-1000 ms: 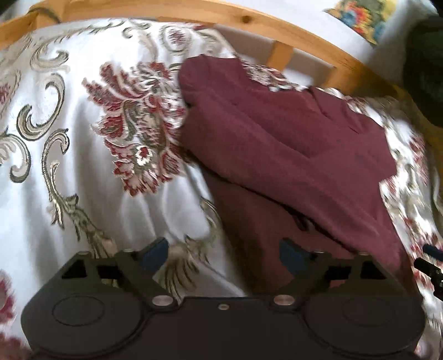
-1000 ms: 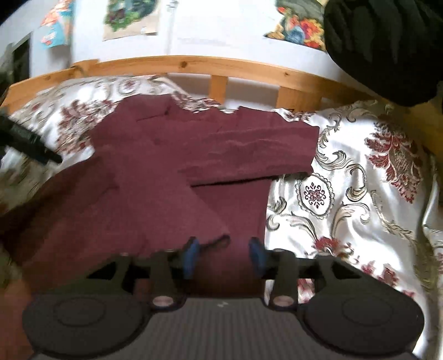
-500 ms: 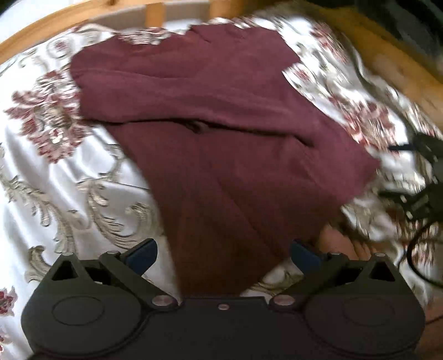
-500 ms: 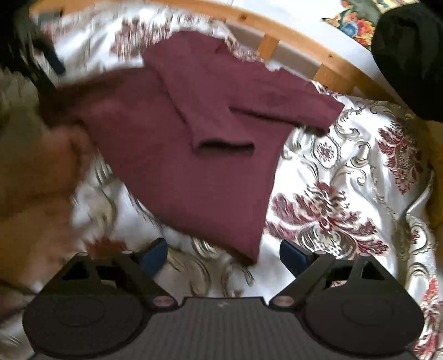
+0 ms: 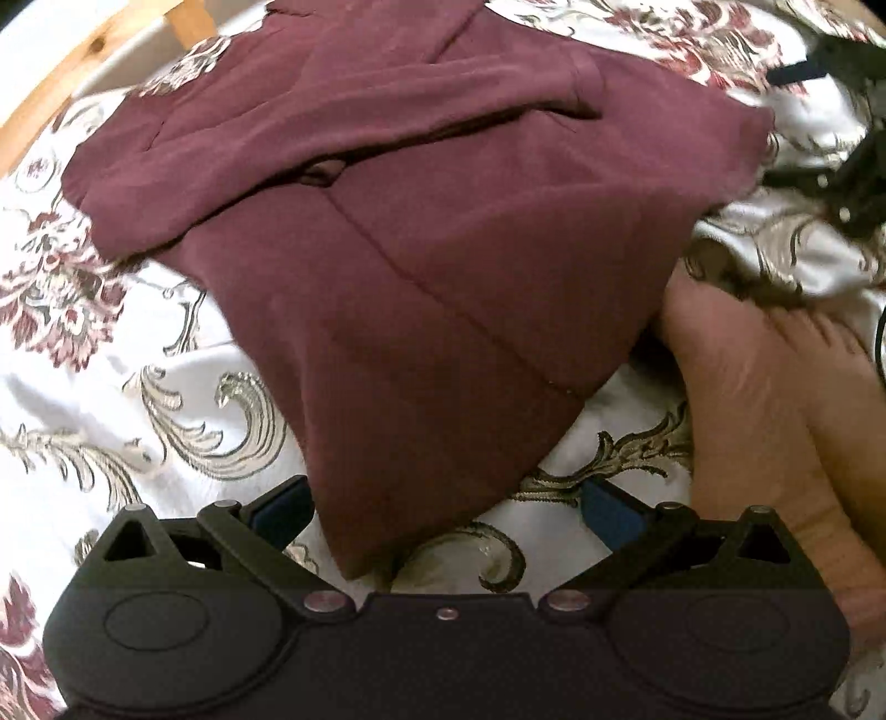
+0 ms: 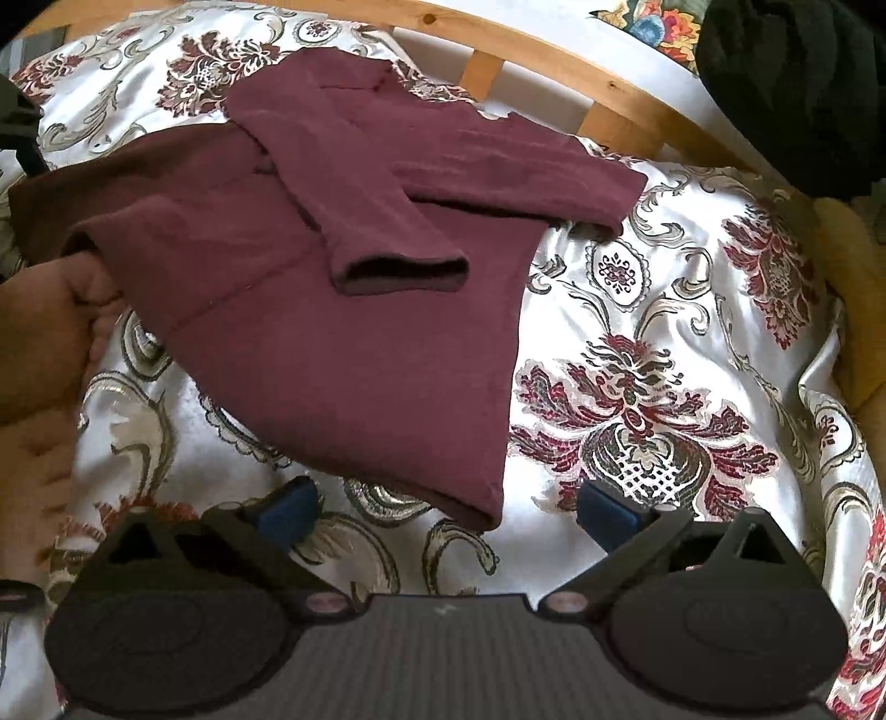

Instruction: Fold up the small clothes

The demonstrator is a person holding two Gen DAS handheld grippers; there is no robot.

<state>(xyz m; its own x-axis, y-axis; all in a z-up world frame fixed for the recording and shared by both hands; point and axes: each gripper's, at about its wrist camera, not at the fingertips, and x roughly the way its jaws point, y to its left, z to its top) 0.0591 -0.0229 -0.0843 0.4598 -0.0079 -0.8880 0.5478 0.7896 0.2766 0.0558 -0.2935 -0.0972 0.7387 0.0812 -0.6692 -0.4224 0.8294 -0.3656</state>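
both tongs have dropped nearer, left tongs (image 5: 446,507) and right tongs (image 6: 443,507) spread around the sweater's (image 6: 354,332) hem corners.

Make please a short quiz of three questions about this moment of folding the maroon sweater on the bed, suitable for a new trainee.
1. True or false: both sleeves of the maroon sweater are folded across its body.
2. Multiple choice: the right gripper is (A) shut on the hem, (B) open with the sweater's bottom corner between its fingers, (C) open over the wooden bed rail.
3. Short answer: which corner of the sweater lies between the open fingers of the left gripper?

Key: 1 true. 2 B. 3 A bottom corner of the hem, on the floral bedspread.
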